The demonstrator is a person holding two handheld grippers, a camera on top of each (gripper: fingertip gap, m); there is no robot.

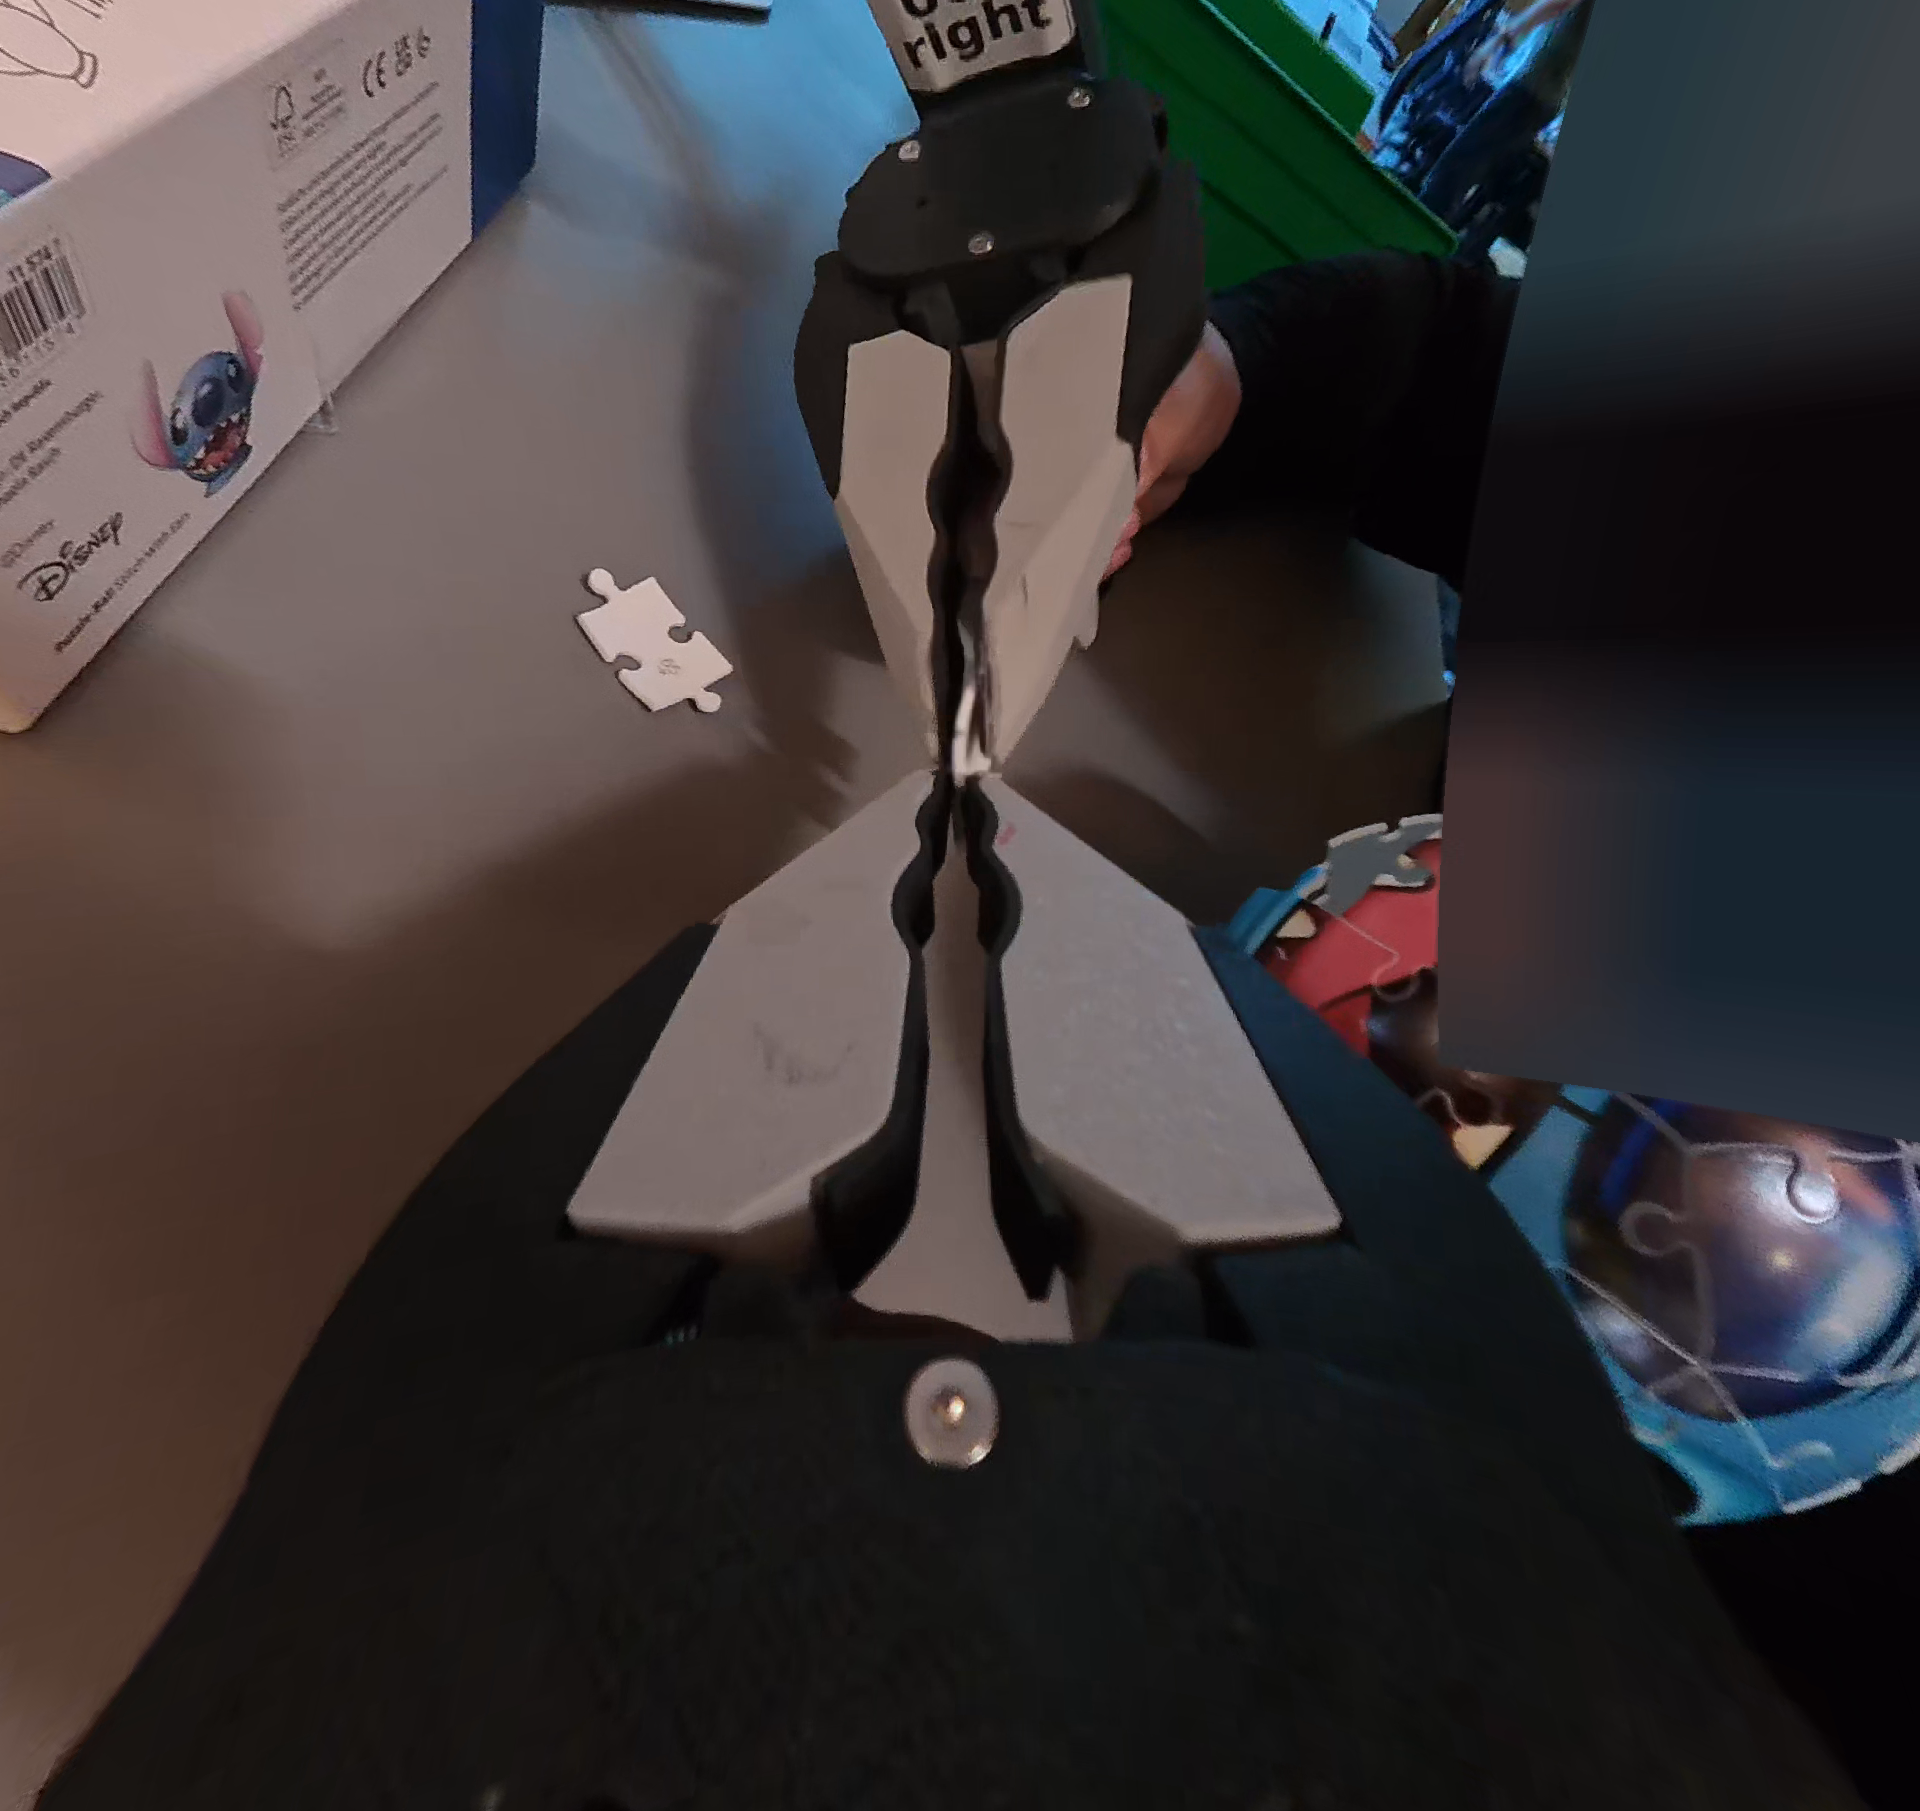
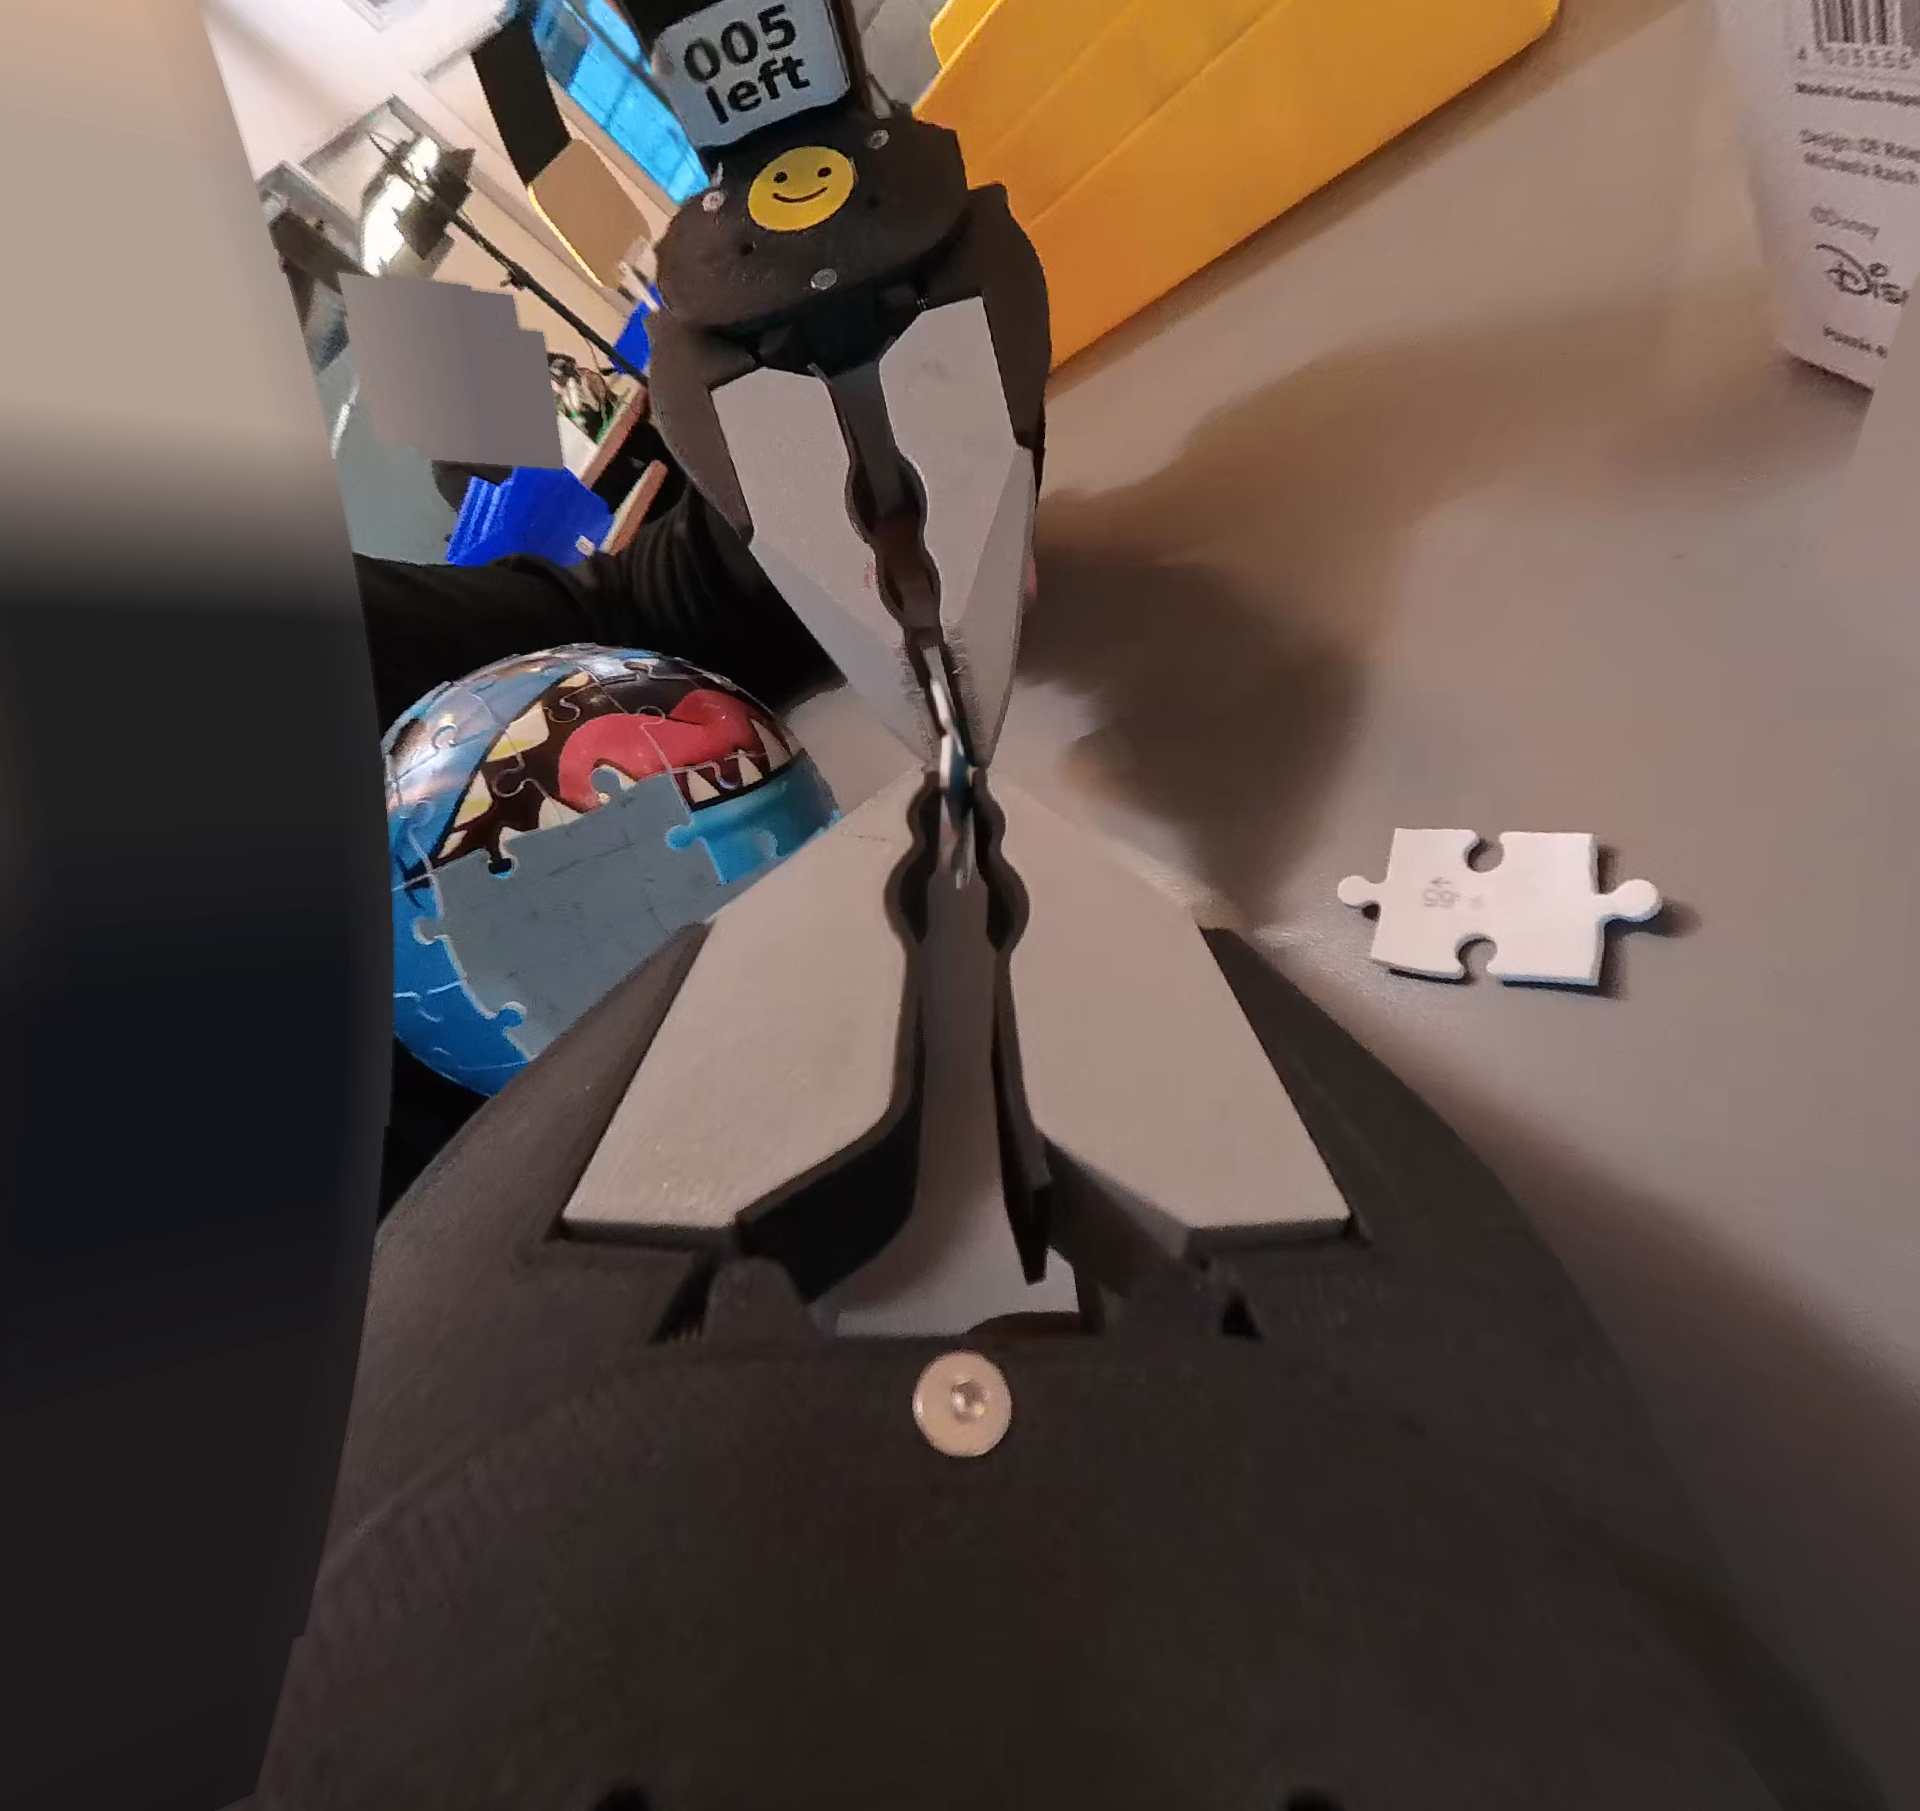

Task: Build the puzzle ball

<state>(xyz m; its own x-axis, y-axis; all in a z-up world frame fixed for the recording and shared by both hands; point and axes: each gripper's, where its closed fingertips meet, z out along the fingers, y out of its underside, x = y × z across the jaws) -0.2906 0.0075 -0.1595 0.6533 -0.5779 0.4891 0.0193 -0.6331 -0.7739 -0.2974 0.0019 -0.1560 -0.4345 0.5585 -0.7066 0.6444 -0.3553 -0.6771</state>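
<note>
Here, going left to right in the right wrist view: the puzzle ball [image 2: 582,857], partly built with a patch of pieces showing their plain grey backs, sits on the counter [image 2: 1455,618] to the left of the right tongs [image 2: 951,805]. Dead ahead, the left tongs [image 2: 940,722] point back, tip to tip. Both tongs are nearly closed on one thin puzzle piece [image 2: 951,774], held edge-on between them. A white pair of joined pieces [image 2: 1496,904] lies flat on the right, long axis crosswise. The right tongs seem nearer the ball, so the held piece probably swings left.
</note>
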